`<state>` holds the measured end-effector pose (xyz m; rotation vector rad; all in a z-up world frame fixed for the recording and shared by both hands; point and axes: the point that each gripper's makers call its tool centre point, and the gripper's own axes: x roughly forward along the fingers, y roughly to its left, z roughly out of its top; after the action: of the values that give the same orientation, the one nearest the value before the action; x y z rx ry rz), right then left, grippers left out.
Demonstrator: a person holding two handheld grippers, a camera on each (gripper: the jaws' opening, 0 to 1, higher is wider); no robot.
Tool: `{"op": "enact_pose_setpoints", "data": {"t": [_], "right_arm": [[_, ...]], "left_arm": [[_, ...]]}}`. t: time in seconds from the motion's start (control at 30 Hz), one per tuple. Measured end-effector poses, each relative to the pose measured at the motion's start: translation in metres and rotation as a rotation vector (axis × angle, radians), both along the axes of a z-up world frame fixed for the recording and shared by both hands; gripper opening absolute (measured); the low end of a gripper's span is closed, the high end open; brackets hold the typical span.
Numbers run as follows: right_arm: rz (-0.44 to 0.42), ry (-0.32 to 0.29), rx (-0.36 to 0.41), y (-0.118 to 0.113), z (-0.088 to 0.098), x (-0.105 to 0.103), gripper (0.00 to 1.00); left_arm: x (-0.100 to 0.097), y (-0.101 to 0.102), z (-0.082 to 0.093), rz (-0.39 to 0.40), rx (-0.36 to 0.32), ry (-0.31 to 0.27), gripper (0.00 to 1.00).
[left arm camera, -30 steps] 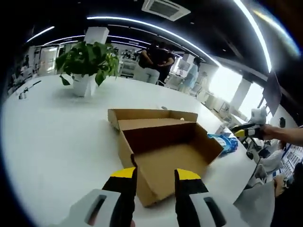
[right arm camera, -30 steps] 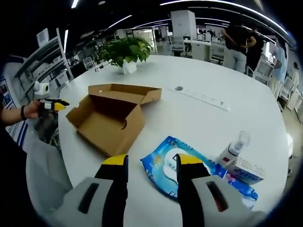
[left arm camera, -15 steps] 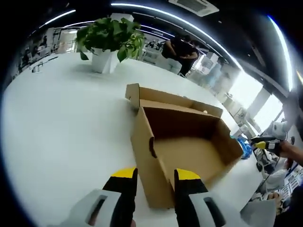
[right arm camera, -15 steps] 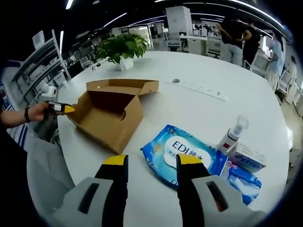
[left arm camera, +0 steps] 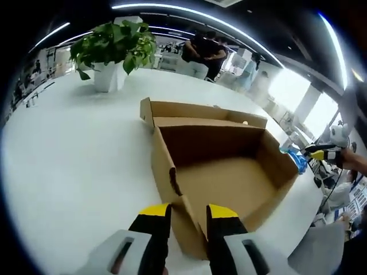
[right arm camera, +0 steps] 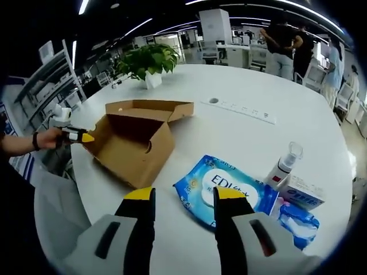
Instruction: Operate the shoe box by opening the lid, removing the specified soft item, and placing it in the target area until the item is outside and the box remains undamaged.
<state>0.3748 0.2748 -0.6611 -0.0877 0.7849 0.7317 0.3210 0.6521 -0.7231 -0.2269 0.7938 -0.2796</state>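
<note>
The brown cardboard shoe box (left arm camera: 229, 183) stands open and empty on the white table (left arm camera: 69, 154), its lid (left arm camera: 200, 110) folded back on the far side. My left gripper (left arm camera: 188, 211) is open, and the box's near corner rises between its yellow-tipped fingers. In the right gripper view the box (right arm camera: 135, 143) sits left of centre, with the left gripper (right arm camera: 79, 136) in a person's hand at its far-left corner. My right gripper (right arm camera: 179, 196) is open and empty, hovering over the table beside a soft blue wipes pack (right arm camera: 226, 188). It also shows far right as the right gripper (left arm camera: 322, 153).
A potted plant (right arm camera: 148, 62) stands behind the box. A spray bottle (right arm camera: 284, 166), a small white carton (right arm camera: 303, 193) and a blue packet (right arm camera: 295, 220) lie right of the wipes. A power strip (right arm camera: 243, 110) crosses the table. People stand in the background (left arm camera: 200, 54).
The left gripper has closed in on the box, whose near corner now sits between its fingers. The right gripper has barely shifted and stays beside the wipes pack.
</note>
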Motion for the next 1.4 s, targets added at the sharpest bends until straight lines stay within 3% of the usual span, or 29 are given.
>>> {"op": "enact_pose_setpoints", "data": {"t": [0.93,1.17,1.4], "right_arm": [[0.025,-0.012,0.036,0.033,0.000,0.012,0.37],[0.027,-0.008,0.053,0.045,0.000,0.017,0.37],[0.029,-0.020,0.061,0.055,0.001,0.026,0.37]], "left_arm": [[-0.010,0.006,-0.001,-0.030,0.031,-0.005,0.14],[-0.007,0.010,-0.001,-0.002,0.111,-0.006,0.08],[-0.007,0.011,-0.002,0.015,0.145,-0.012,0.06]]}}
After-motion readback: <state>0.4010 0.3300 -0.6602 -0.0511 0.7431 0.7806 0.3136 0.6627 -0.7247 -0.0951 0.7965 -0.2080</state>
